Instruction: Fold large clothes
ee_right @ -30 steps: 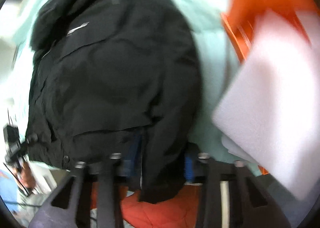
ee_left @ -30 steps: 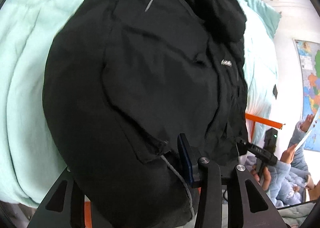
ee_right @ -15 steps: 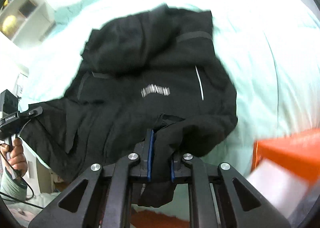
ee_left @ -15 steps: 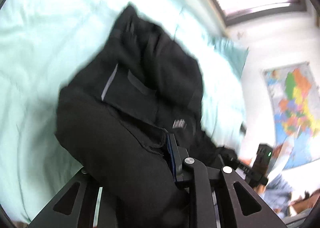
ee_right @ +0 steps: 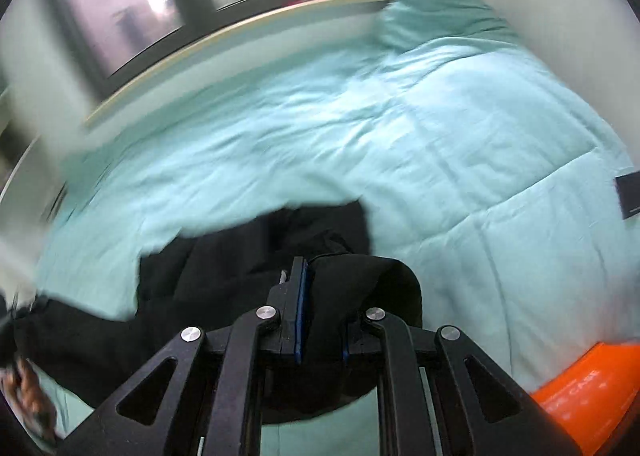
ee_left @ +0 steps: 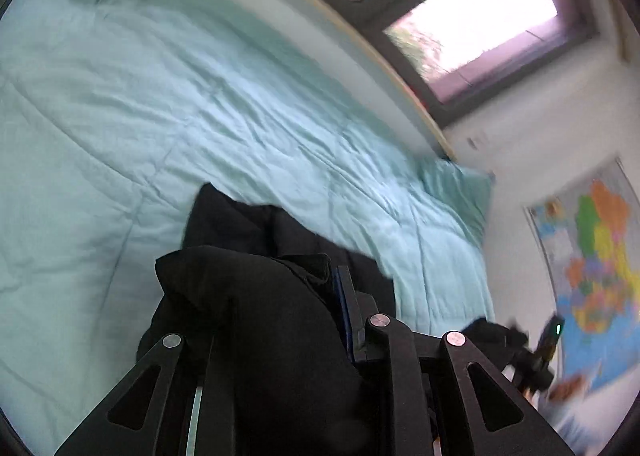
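Note:
A large black jacket (ee_left: pixel 256 296) lies on a light green quilt (ee_left: pixel 160 96), and most of it is hidden below my grippers. My left gripper (ee_left: pixel 320 296) is shut on a thick bunch of the jacket's fabric, which bulges over its left finger. My right gripper (ee_right: pixel 320 288) is shut on another bunch of the black jacket (ee_right: pixel 240 256), which drapes over its right finger. The rest of the jacket spreads to the left in the right wrist view. The quilt (ee_right: pixel 440 136) fills the bed beyond.
A green pillow (ee_right: pixel 436 8) lies at the head of the bed by the wall. A window (ee_left: pixel 472 16) runs along the bed's far side. A colourful map (ee_left: pixel 596 256) hangs on the wall. An orange case (ee_right: pixel 588 388) sits at the lower right. A dark card (ee_right: pixel 628 196) lies on the quilt.
Both grippers have lifted and swung forward with the jacket's hem. The cameras tilted up, and the jacket now shows only low in both views, with bed and window beyond.

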A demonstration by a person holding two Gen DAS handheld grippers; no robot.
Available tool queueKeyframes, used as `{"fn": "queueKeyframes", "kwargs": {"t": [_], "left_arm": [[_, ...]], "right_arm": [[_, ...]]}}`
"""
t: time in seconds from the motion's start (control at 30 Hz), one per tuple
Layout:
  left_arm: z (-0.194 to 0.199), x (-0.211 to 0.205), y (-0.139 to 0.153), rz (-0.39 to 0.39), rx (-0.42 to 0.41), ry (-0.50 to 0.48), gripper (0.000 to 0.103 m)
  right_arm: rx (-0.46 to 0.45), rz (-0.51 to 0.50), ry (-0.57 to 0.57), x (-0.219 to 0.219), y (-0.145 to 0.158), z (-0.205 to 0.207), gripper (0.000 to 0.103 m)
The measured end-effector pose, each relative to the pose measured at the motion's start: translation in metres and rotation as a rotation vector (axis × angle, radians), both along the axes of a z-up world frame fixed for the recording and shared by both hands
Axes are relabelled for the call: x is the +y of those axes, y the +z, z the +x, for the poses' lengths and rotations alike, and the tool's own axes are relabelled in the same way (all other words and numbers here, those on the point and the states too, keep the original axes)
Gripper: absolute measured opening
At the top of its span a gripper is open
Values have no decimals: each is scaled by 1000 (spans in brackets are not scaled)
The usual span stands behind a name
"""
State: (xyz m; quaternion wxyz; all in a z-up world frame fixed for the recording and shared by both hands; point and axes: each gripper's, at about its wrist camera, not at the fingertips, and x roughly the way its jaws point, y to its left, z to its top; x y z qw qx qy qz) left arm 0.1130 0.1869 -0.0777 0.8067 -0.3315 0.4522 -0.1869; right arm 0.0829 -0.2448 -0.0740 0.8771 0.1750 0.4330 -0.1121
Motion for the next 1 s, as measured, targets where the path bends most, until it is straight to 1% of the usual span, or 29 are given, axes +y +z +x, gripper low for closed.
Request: {"fn": "queueKeyframes", "kwargs": {"t": [0.07, 0.13, 0.17, 0.23, 0.3, 0.33, 0.37, 0.4, 0.43, 0.5, 0.57, 0.6, 0.63, 0.7, 0.73, 0.77, 0.83, 0.9, 1.0], "left_arm": [[36, -1, -25, -19, 58, 39, 27], [72, -7, -64, -14, 149, 44, 27], [82, -9, -80, -11, 188, 38, 28], [111, -16, -127, -8, 300, 13, 31], [126, -19, -165, -39, 386, -8, 35], [133, -20, -179, -60, 414, -22, 35], [134, -20, -185, -70, 428, -31, 35], [137, -19, -188, -82, 436, -36, 36], [139, -18, -187, -91, 440, -49, 36], [141, -18, -173, -57, 420, -107, 37], [138, -18, -152, 0, 363, -174, 37], [135, -16, -140, 18, 331, -208, 37], [129, -12, -123, 14, 280, -247, 37], [121, -1, -100, -22, 207, -290, 37], [116, 5, -89, -55, 182, -305, 38], [113, 8, -82, -82, 165, -316, 39], [107, 14, -71, -123, 134, -331, 40], [103, 19, -68, -175, 127, -328, 40], [103, 30, -66, -331, 119, -313, 41]], "right_arm": [[15, 41, -28, -14, -17, 26, 16], [82, 66, -45, -24, -50, 60, 16], [116, 66, -52, -27, -67, 72, 16], [196, 76, -64, -34, -109, 99, 16], [259, 104, -65, -41, -148, 117, 16], [296, 129, -68, -44, -167, 124, 16], [341, 155, -73, -45, -186, 134, 16], [361, 167, -73, -46, -194, 138, 16], [377, 175, -74, -47, -200, 142, 16], [384, 176, -59, -47, -197, 144, 17], [355, 202, -46, -52, -178, 137, 18], [331, 226, -45, -57, -168, 133, 19], [306, 255, -45, -62, -154, 127, 22], [255, 320, -43, -71, -132, 118, 26], [221, 361, -40, -77, -122, 110, 29], [200, 385, -37, -80, -115, 105, 32], [161, 430, -36, -85, -105, 93, 34], [136, 463, -44, -88, -102, 86, 36], [83, 534, -61, -94, -97, 76, 42]]}}
